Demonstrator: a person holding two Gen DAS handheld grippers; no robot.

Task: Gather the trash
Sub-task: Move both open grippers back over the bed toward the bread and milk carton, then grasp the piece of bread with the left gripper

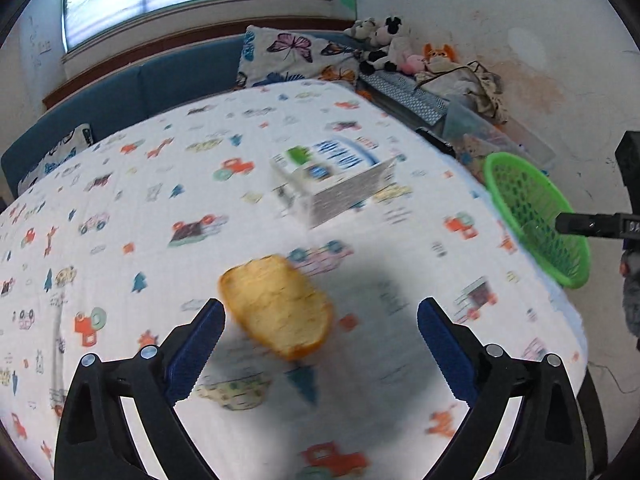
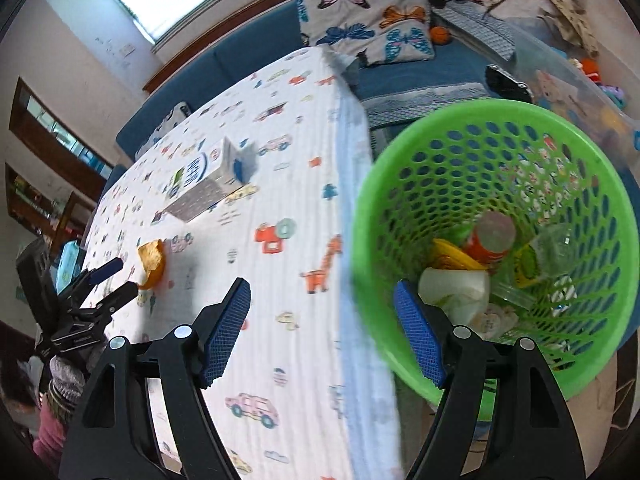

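Patterned tablecloth [image 1: 120, 184] carries peel [image 1: 276, 306] and carton [image 1: 332, 184]. Left gripper [image 1: 320, 320] spread, empty, near peel. Right gripper [image 2: 322, 316] spread, empty, straddling the rim of the basket [image 2: 400, 168].

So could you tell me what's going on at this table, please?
A person is clearing trash with two hand-held tongs. The left tongs are open, close to an orange peel on the patterned tablecloth; a carton lies beyond. The right tongs hang open and empty by the green basket, which already holds several discarded items.
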